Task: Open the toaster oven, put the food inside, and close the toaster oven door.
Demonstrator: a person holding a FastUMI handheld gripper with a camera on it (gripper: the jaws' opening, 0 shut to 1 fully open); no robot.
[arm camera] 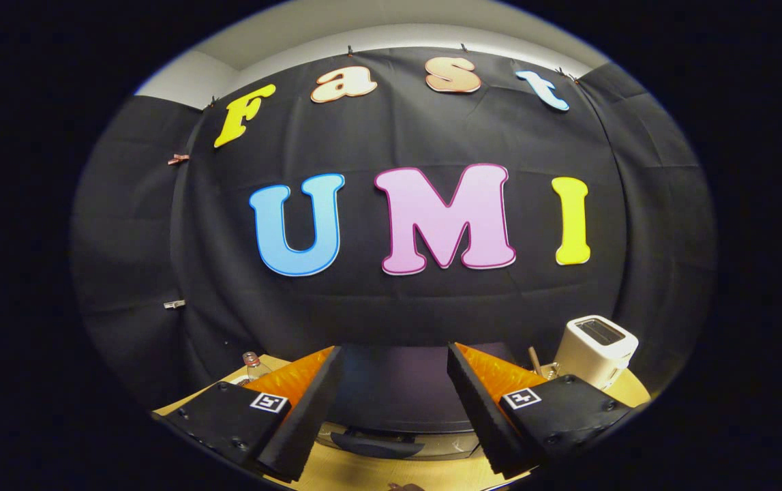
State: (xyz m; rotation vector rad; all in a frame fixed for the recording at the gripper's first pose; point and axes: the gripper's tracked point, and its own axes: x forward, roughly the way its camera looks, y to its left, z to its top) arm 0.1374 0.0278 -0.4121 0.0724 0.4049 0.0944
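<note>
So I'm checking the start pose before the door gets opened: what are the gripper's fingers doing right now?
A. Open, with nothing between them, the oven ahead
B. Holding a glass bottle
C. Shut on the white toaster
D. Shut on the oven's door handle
A: the gripper has its fingers spread apart, gripping nothing, with the dark toaster oven and its door handle just ahead.

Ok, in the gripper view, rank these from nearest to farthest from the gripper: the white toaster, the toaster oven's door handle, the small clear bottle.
1. Toaster oven door handle: just below and ahead of the open gripper, between its fingers.
2. Small clear bottle: on the table beyond the left finger.
3. White toaster: beyond the right finger, near the booth wall.

The bottle and toaster are close to call.
</note>
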